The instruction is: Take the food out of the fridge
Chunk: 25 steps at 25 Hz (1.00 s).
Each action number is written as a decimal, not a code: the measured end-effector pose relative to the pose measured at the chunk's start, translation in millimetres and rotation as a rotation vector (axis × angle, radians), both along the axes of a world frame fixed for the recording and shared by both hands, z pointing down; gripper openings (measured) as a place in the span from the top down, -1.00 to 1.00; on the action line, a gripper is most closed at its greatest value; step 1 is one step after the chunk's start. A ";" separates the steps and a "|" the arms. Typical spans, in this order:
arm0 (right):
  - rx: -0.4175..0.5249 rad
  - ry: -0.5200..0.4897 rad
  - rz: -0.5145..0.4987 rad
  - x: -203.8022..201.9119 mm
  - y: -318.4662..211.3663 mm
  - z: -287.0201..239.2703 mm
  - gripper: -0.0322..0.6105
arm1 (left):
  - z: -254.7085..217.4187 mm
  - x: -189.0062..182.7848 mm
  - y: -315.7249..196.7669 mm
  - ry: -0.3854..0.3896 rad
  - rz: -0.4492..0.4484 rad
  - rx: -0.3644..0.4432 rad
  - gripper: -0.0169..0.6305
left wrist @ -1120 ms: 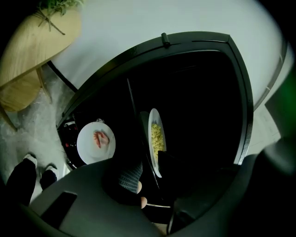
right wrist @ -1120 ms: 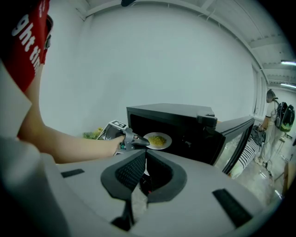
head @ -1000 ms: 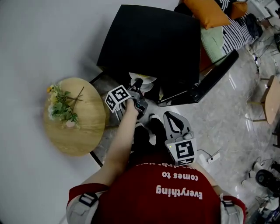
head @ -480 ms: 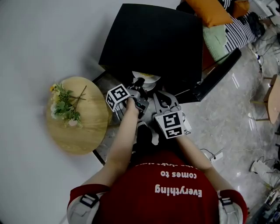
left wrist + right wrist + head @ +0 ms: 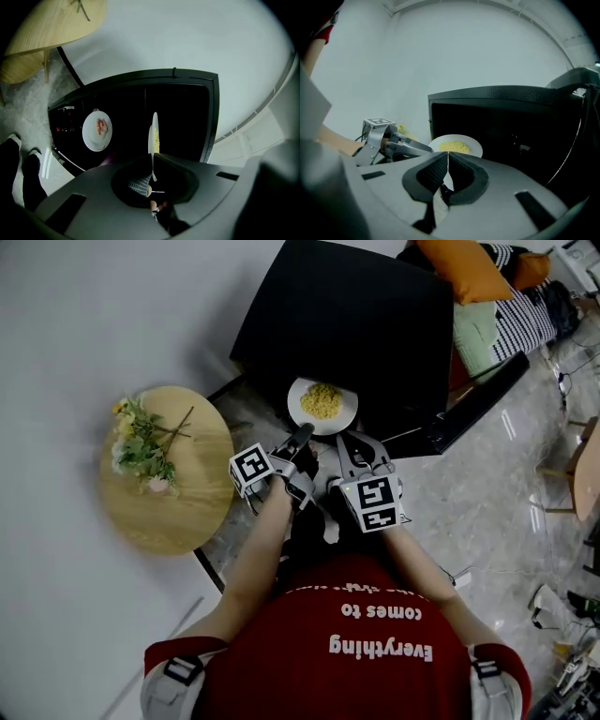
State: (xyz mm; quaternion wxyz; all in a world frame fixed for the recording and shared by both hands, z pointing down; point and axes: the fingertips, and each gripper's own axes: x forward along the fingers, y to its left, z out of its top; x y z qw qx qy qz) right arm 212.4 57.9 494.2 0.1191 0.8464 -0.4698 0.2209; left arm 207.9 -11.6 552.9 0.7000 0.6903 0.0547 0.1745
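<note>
The black fridge [image 5: 347, 324] stands against the wall with its door [image 5: 473, 399] swung open to the right, and a round wooden tabletop [image 5: 178, 512] carrying flowers [image 5: 141, 446] sits to its left. My left gripper [image 5: 302, 435] has just been closing its jaws on the rim of a white plate [image 5: 345, 418]; it pinches that rim and holds the plate out in front of the fridge opening. My right gripper [image 5: 349, 442] is closed tight on nothing, its tips just beside the plate's near rim. Yellow food [image 5: 322, 401] is heaped on that plate; a second plate [image 5: 93, 140] with something red [image 5: 101, 126] sits inside the fridge
</note>
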 end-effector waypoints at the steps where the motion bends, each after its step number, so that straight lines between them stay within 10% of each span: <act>1: -0.001 0.000 -0.011 -3.0 -2.6 0.5 0.86 | -3.1 -6.1 -1.2 0.014 -0.004 0.000 0.89; 16: 0.022 -0.012 -0.392 -93.1 -104.8 1.2 0.86 | -12.8 -119.9 -68.3 0.004 -0.258 0.043 0.89; 25: -0.003 -0.028 -0.705 -173.0 -166.8 11.1 0.86 | -5.0 -211.3 -119.1 -0.028 -0.572 0.046 0.89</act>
